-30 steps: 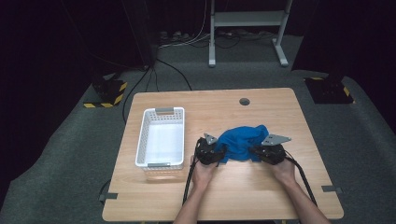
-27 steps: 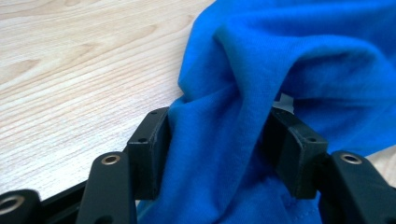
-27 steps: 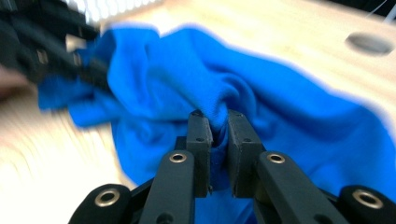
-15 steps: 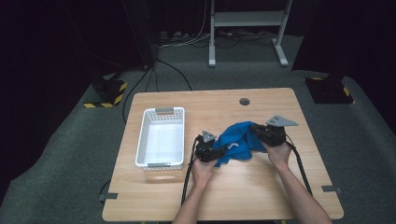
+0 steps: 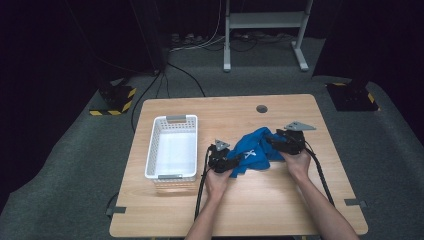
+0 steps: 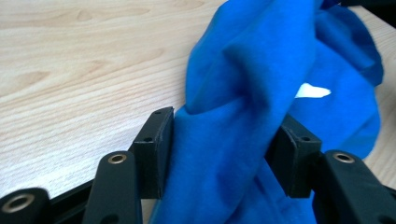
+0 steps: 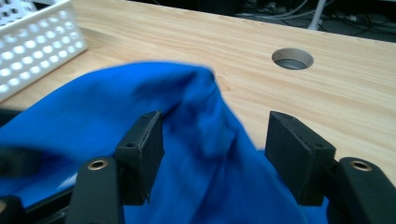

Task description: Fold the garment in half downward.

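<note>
Wood grain of the table is seen around a crumpled blue cloth, which lies right of the middle, well apart from the round cable hole and near the white basket at its left (empty, with perforated walls). A thick fold of the cloth is pinched between the pads of the left gripper, and part of the table beyond is blocked by it. The jaws of the right gripper have just been opening and are now spread, cloth lying loosely between them, unpressed. Compared with a second ago, the right gripper is found farther up the table, and the cloth is bunched more narrowly.
</note>
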The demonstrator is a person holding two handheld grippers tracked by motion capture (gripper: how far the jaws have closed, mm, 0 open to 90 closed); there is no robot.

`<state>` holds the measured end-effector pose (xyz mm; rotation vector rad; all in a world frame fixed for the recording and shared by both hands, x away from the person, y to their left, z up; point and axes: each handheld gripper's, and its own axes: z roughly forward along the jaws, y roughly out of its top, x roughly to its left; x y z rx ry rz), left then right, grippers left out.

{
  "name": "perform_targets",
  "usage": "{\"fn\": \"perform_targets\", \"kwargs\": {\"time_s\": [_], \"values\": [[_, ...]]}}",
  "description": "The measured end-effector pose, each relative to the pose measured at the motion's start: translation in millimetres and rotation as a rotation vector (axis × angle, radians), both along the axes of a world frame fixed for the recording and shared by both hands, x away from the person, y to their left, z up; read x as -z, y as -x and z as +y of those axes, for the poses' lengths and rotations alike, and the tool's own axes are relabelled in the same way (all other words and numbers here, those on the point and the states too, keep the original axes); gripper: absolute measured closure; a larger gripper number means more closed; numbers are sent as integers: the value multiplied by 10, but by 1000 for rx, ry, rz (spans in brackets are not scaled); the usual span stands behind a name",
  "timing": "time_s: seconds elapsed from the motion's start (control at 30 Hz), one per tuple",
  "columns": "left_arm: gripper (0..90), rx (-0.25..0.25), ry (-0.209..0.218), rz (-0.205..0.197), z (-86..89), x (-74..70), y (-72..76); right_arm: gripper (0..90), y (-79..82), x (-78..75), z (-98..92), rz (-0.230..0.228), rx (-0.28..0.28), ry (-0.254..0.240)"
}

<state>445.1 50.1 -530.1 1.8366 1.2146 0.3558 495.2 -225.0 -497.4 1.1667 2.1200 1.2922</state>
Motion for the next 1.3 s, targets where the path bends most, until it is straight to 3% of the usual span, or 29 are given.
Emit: {"fn": "perform_targets", "kwargs": {"time_s": [0.07, 0.2, 0.3, 0.4, 0.47, 0.5, 0.53, 0.57, 0.6, 0.63, 0.73, 0.8, 0.83, 0.9, 0.97, 1.0, 1.03, 1.1, 1.13, 1.17, 1.2, 1.23, 1.3], "values": [[402, 10, 2, -11, -63, -32, -25, 351, 111, 43, -48, 18, -23, 37], [399, 22, -9, -14, -143, -47, -61, 340, 188, 200, -65, 54, -11, 125], [462, 27, -24, 3, -169, -25, -84, 327, 160, 305, -60, 102, -2, 159], [542, 37, -22, 21, -166, -9, -92, 357, 141, 380, -21, 119, -9, 195], [609, 71, -24, 40, -166, 1, -71, 517, 156, 381, 0, 99, -14, 211], [643, 71, -24, 40, -166, 1, -71, 517, 156, 381, 0, 99, -14, 211], [675, 102, -3, 43, -158, -18, -42, 673, 178, 343, -1, 81, -36, 208], [702, 102, -3, 43, -158, -18, -42, 673, 178, 343, -1, 81, -36, 208], [725, 118, 17, 41, -146, -31, -26, 756, 208, 280, -23, 48, -52, 184], [741, 141, 78, 47, -117, -54, 1, 784, 227, 234, -32, 23, -51, 170], [775, 152, 168, 54, -67, -77, 34, 831, 286, 61, -56, -65, -51, 120], [781, 149, 184, 55, -50, -75, 35, 834, 301, 12, -61, -86, -51, 99], [776, 121, 213, 61, 4, -52, 25, 808, 296, -37, -37, -89, -65, 90], [736, 94, 224, 60, 40, -36, 18, 710, 285, 0, 15, -61, -89, 105], [632, 78, 228, 55, 52, -32, 20, 588, 285, 90, 56, -23, -97, 121], [632, 62, 219, 51, 57, -30, 17, 588, 285, 90, 56, -23, -97, 121], [503, 36, 173, 48, 48, -17, -2, 483, 278, 200, 90, 15, -86, 137], [496, 20, 111, 49, 28, 2, -23, 418, 258, 282, 136, 43, -85, 171], [504, 20, 111, 49, 28, 2, -23, 387, 254, 304, 157, 43, -84, 187], [515, -1, 70, 46, 24, 18, -34, 358, 252, 315, 170, 41, -81, 202], [526, -1, 70, 46, 24, 18, -34, 358, 252, 315, 170, 41, -81, 202], [544, -36, 38, 51, 37, 30, -39, 309, 251, 342, 193, 36, -71, 254], [573, -64, 31, 66, 65, 52, -50, 264, 248, 381, 184, 38, -58, 295]]}}
